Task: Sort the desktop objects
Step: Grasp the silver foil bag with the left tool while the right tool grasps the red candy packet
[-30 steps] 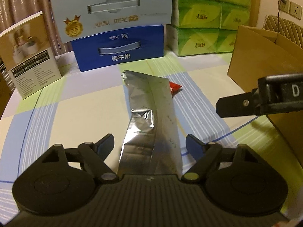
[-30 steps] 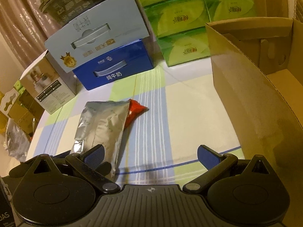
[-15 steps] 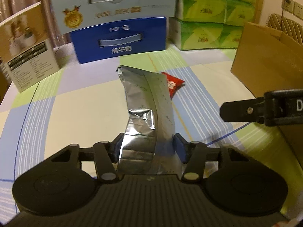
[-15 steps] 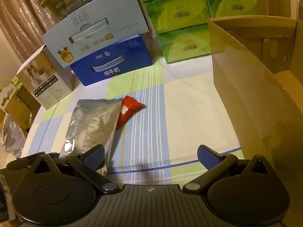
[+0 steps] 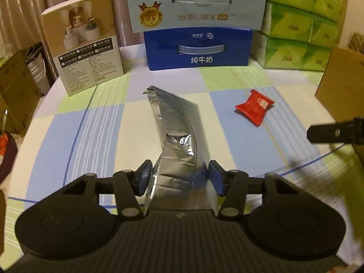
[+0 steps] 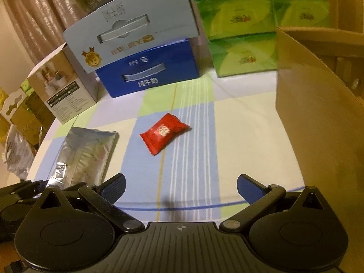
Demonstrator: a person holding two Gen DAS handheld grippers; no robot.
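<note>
My left gripper (image 5: 179, 177) is shut on the near end of a silver foil pouch (image 5: 179, 136), which bends as it sticks out ahead over the tablecloth; the pouch also shows in the right wrist view (image 6: 84, 157). A small red snack packet (image 5: 254, 107) lies on the cloth to the pouch's right, apart from it, and in the right wrist view (image 6: 165, 132) it lies ahead of my right gripper (image 6: 180, 185), which is open and empty above the cloth. Part of the right gripper (image 5: 334, 133) shows at the right edge of the left wrist view.
A brown cardboard box (image 6: 318, 122) stands at the right. A blue milk carton (image 5: 198, 49) with a pale blue carton (image 5: 198, 2) on top, green tissue packs (image 5: 300, 36) and a product box (image 5: 84, 50) line the back. More clutter lies off the table's left edge.
My left gripper closed on the foil pouch and pulled it left, uncovering the red packet. The right gripper stayed open.
</note>
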